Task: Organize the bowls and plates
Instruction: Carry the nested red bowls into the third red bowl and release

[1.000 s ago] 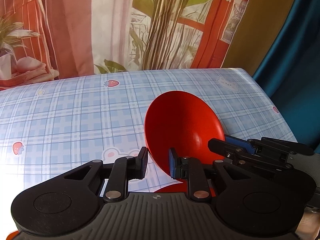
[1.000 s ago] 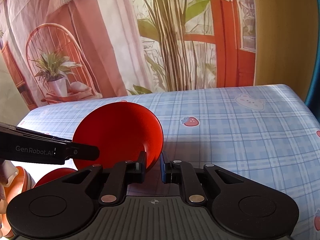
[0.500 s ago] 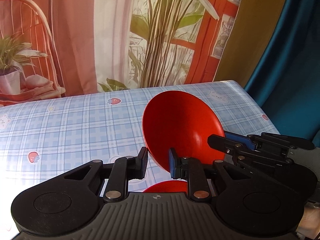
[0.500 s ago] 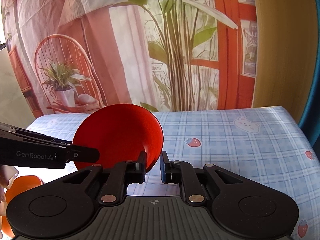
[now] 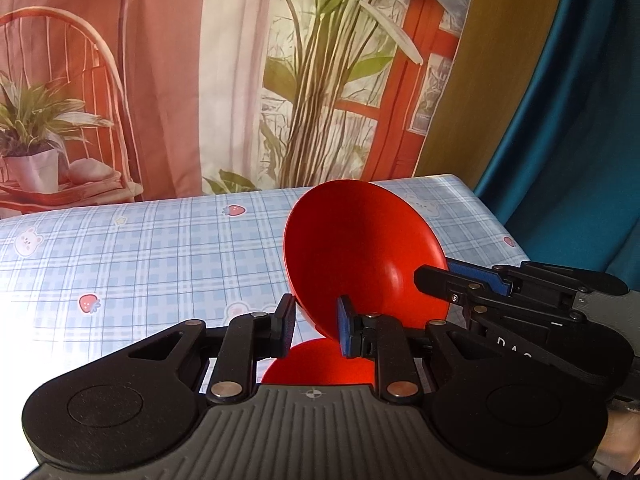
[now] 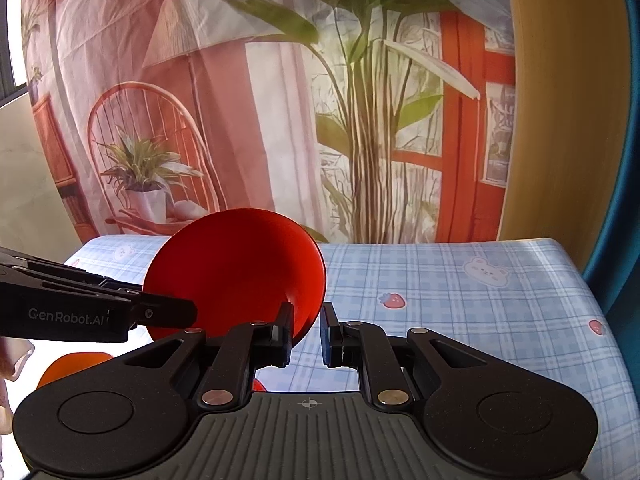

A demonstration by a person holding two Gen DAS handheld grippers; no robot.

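Printed backdrop (image 5: 240, 80) with a chair, potted plant and tall leaves hangs behind the table (image 5: 140, 248), which wears a blue plaid cloth with strawberries and bears; teal curtain (image 5: 580, 120) at far right. Red bowl (image 5: 360, 256) is held up off the table, tilted on edge with its hollow facing the left wrist camera; in the right wrist view the red bowl (image 6: 240, 272) sits left of centre, above the cloth. Left tongs (image 5: 316, 326) are partly closed, with the bowl's lower rim between the two fingers; the blue-padded right finger looks to touch the rim, while the left finger shows a small gap, so a firm pinch cannot be confirmed. Right tongs (image 6: 306, 334) are likewise narrowly parted, the bowl's near edge passing between them close to the left finger, light visible toward the right one; grip unclear. Each view shows the other tool reaching to the bowl from the side. Second red dish (image 5: 320, 362) lies on the table below the raised bowl, mostly hidden by the tool body. Orange dish (image 6: 74, 364) sits at near left, partly washed out by glare
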